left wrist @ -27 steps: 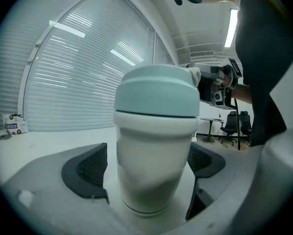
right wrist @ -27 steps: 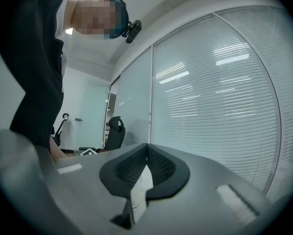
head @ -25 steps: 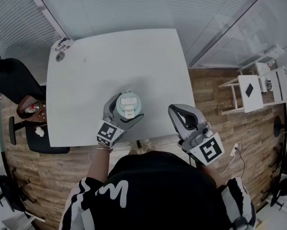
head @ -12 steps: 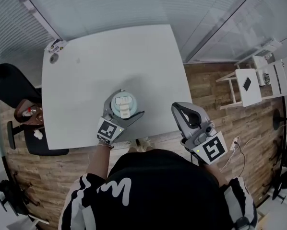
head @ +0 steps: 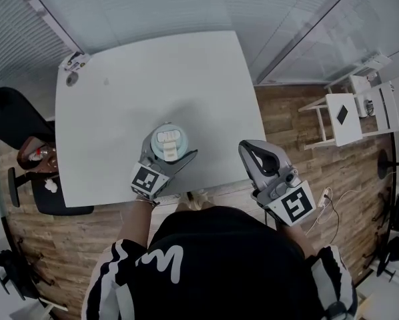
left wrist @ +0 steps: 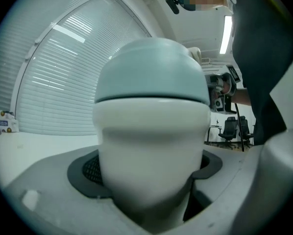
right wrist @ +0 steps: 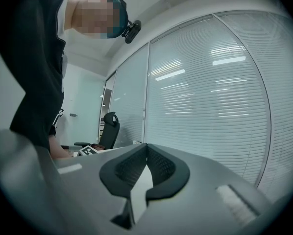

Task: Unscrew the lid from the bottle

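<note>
Left gripper (head: 169, 153) is reaching level around the squat, smooth-walled white bottle (left wrist: 151, 151). Its jaws have just been closing in from their widest, and its dark ribbed pads (left wrist: 90, 170) are looking to be pressing on the white body from either side, below the seam. That bottle is standing upright at the lower middle of the head view, on the pale grey square tabletop (head: 153, 79) near its lower edge. It is wearing a domed pale blue-green lid (left wrist: 154, 72) with a small white flip piece on top. Right gripper (right wrist: 146, 151) is waiting at the lower right of the head view, off the tabletop and over the wooden floor (head: 299, 132), its jaws pressing together on nothing.

By its look, the bottle is stiff and will not be giving under the pads, but its glossy wall is likely slippery, so the body is needing a firm clamp while the lid is turning. Best purchase for the right gripper is probably lying across the lid's lower band just above the seam, not on the rounded dome, where pads would be sliding off. How heavy it is cannot be told.
</note>
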`<state>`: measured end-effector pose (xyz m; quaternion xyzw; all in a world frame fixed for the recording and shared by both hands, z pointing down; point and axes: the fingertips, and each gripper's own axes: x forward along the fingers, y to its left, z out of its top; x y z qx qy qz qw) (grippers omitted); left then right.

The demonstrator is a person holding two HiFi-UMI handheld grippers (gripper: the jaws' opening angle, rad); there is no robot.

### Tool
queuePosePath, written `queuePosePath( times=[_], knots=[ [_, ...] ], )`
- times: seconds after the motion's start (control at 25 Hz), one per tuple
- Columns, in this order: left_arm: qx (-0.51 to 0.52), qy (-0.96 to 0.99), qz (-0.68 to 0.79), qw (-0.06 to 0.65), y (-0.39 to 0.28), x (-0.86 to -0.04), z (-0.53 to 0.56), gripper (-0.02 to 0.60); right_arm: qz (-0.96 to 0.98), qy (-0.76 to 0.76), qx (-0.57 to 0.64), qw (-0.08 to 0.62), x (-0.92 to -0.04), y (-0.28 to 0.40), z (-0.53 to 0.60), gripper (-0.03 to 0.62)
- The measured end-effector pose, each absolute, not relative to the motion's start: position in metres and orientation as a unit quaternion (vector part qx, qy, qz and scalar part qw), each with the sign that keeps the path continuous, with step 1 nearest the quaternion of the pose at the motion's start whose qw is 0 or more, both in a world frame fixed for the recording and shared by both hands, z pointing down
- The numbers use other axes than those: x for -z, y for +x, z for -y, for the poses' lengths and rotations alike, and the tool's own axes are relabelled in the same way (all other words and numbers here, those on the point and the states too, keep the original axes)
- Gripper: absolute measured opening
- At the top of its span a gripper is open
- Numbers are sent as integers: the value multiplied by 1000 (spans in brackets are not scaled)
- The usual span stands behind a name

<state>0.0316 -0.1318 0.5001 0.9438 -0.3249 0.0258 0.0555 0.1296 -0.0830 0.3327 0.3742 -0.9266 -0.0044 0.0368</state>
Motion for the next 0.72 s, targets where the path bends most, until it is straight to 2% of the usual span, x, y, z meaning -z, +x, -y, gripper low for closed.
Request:
queuePosePath(
  times=[0.16,0.4,0.44,0.48,0.52,0.72],
  knots=[
    [-1,942,332,54,27,-480,126,456,927,373,8,34,-330,134,84,2],
    [-16,946,325,21,20,-440,120,456,939,343,16,12,-320,132,83,3],
    [-18,946,323,17,20,-433,119,456,943,332,16,9,-317,129,83,16],
    [-19,947,322,16,20,-425,117,456,948,319,16,7,-315,126,82,105],
    [-19,947,321,15,19,-418,115,456,952,305,19,8,-313,121,80,154],
    [-19,948,316,12,17,-388,110,456,973,229,33,10,-302,95,74,226]
  ],
)
